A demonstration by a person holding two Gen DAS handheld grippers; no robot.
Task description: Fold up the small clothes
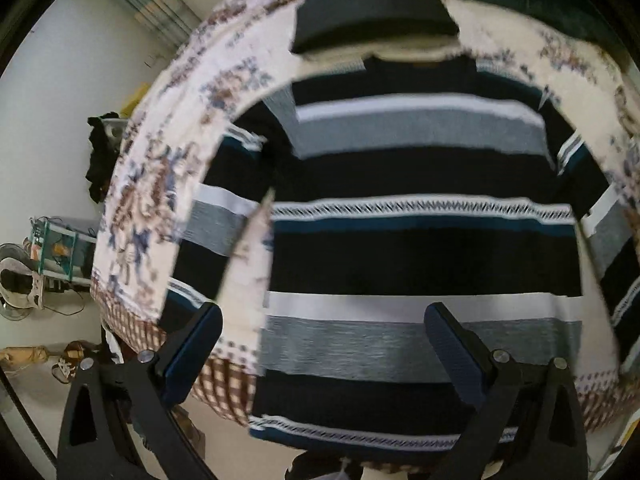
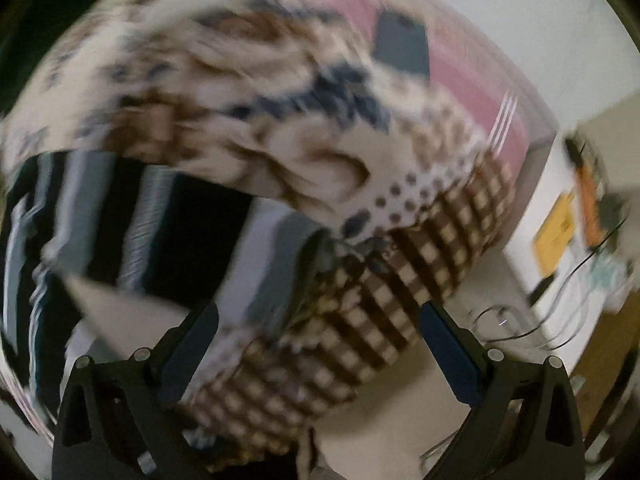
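Note:
A striped sweater in black, grey, white and teal lies flat on a bed, collar at the far end, hem toward me, sleeves spread to both sides. My left gripper is open and empty, above the lower body and hem of the sweater. In the blurred right wrist view, the sweater's sleeve lies at the left near the bed's corner. My right gripper is open and empty, over the bed's edge beside the sleeve.
The bed has a floral cover with a brown checked border. A dark folded item lies beyond the collar. A pink cloth with a dark item lies farther on the bed. Floor clutter and cables lie beside the bed.

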